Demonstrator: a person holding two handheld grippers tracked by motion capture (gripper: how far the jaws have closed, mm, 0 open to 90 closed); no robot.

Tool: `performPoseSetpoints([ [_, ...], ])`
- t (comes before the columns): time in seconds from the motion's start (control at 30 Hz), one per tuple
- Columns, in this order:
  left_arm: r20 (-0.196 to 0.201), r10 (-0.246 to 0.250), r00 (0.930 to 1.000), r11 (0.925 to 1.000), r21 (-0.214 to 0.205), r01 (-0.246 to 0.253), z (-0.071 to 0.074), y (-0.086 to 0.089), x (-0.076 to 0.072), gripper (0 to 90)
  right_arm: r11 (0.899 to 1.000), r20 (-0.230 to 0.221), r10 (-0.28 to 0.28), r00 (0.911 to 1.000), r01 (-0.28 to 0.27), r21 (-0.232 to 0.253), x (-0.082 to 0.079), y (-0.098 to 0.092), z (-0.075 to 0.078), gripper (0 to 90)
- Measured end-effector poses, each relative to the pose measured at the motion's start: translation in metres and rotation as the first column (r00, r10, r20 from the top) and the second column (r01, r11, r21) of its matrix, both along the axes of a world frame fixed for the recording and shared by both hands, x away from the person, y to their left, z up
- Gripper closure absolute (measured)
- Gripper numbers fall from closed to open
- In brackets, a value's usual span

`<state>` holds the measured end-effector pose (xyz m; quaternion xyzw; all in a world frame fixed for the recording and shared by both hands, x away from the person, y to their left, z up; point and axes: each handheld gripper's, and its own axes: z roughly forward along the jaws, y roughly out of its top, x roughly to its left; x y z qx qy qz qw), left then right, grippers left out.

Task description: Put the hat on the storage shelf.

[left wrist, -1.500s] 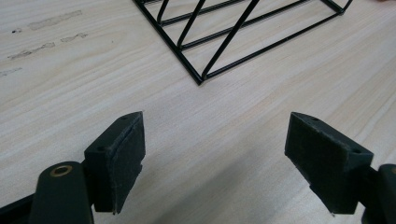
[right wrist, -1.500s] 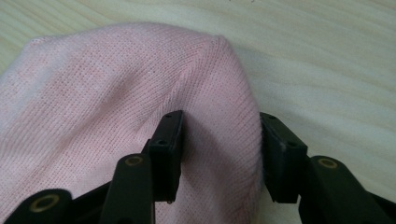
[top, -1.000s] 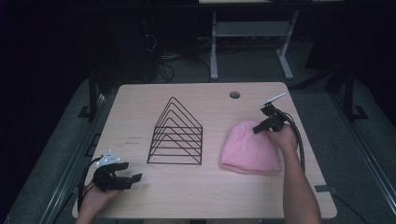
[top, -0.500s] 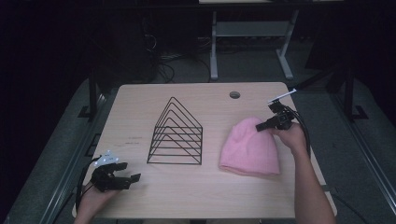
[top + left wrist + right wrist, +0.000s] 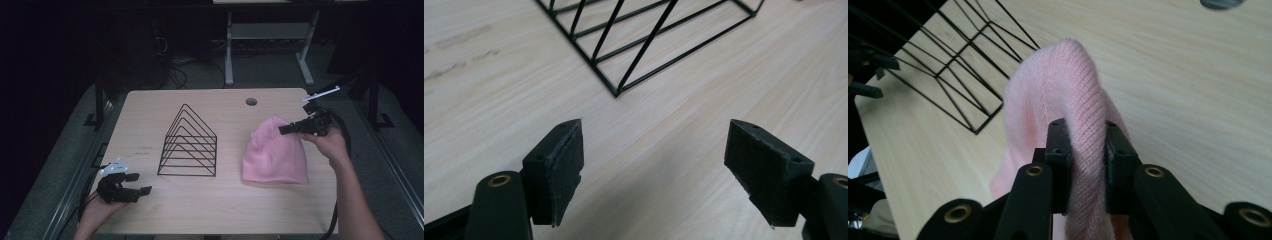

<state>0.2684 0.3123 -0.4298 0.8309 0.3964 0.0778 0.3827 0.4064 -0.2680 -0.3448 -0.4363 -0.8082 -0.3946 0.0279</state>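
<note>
From the high view, the right gripper (image 5: 286, 129) has its jaws pinched on the rounded crown of the pink knit hat (image 5: 274, 155), which otherwise lies flat on the table (image 5: 220, 210) with its open brim end trailing back toward the person; the grip sits at the far tip, probably so the rest of the hat can hang free once raised. To that gripper's left stands the black wire rack (image 5: 189, 142), well apart from the hat, and the left gripper (image 5: 137, 183) rests low at the near left corner, just short of the rack's near corner. In the left gripper view, the left gripper (image 5: 654, 165) has its jaws spread wide with nothing between them but bare wood, and a corner of the rack (image 5: 616, 91) lies just ahead of the pads (a waiting posture, I would judge, ready to steady the frame or take the hat's other end). In the right gripper view, the right gripper (image 5: 1087, 165) squeezes a thick fold of the hat (image 5: 1058, 90) between its pads, the knit bulging up and ahead of them, with the rack (image 5: 958, 65) beyond on the left.
</note>
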Motion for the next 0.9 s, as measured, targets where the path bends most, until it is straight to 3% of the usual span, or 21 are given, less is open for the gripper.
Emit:
performPoseSetpoints([
  [0.17, -0.008, -0.027, 0.9996, 0.9996, 0.006, 0.027, 0.008, 0.0, 0.003, 23.7, 1.0, 0.041, 0.019, 0.999, -0.019, -0.009, -0.008, 0.0, 0.019, 77.0],
  [0.37, -0.005, -0.051, 0.9987, 0.9986, 0.014, 0.051, 0.025, 0.002, 0.009, 23.7, 0.999, 0.106, 0.043, 0.9935, -0.039, -0.038, -0.013, 0.005, 0.054, 78.0],
  [0.9, -0.007, -0.135, 0.9908, 0.9907, 0.018, 0.135, 0.059, -0.006, 0.025, 23.8, 0.995, 0.201, 0.095, 0.9749, -0.097, -0.002, -0.02, 0.025, 0.114, 78.0],
])
